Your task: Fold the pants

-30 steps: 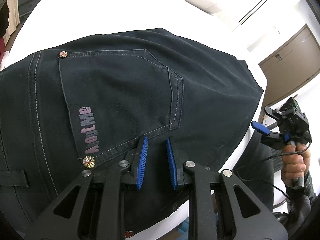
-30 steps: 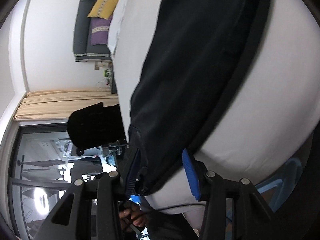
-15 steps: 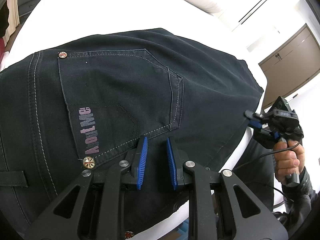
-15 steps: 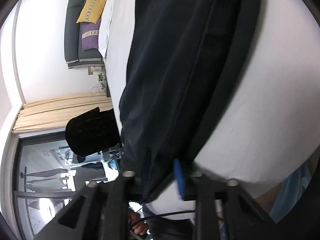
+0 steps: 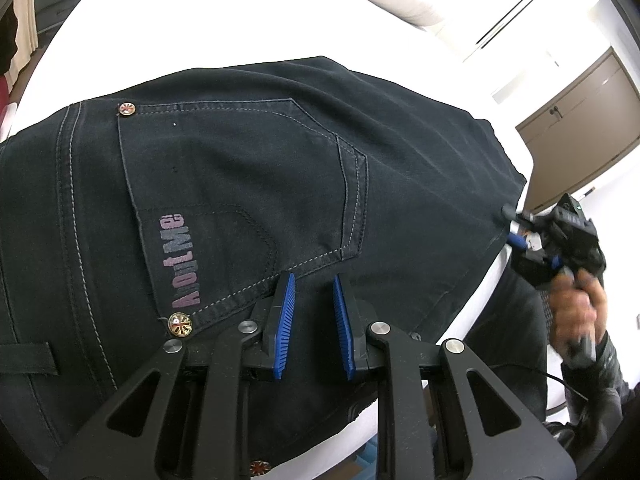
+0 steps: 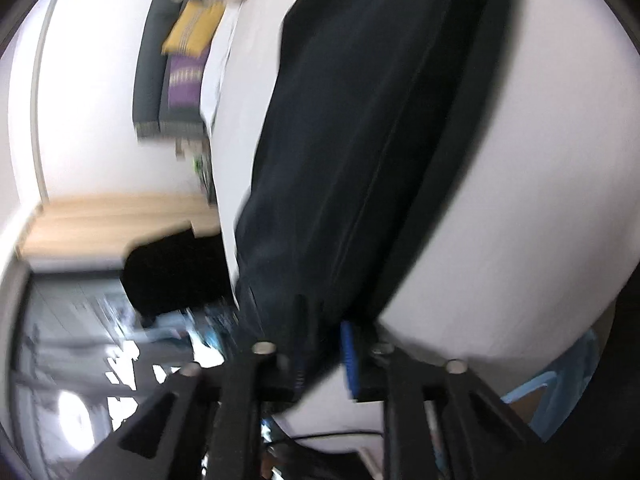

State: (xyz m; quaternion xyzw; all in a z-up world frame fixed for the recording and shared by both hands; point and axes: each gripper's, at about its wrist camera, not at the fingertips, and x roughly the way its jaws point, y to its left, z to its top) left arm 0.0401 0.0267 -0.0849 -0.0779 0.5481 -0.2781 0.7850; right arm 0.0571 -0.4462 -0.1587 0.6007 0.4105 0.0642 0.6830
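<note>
Dark pants (image 5: 248, 168) | left gripper (image 5: 314, 320) angled down, narrowly apart | right gripper (image 6: 324, 356) opening around hem

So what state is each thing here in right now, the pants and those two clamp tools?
Pants: lying flat on the white bed, back pocket up.
Left gripper: jaws narrowly apart, fabric between them; grip unclear.
Right gripper: at the pants' edge, fabric between its jaws, opening; picture blurred.
</note>
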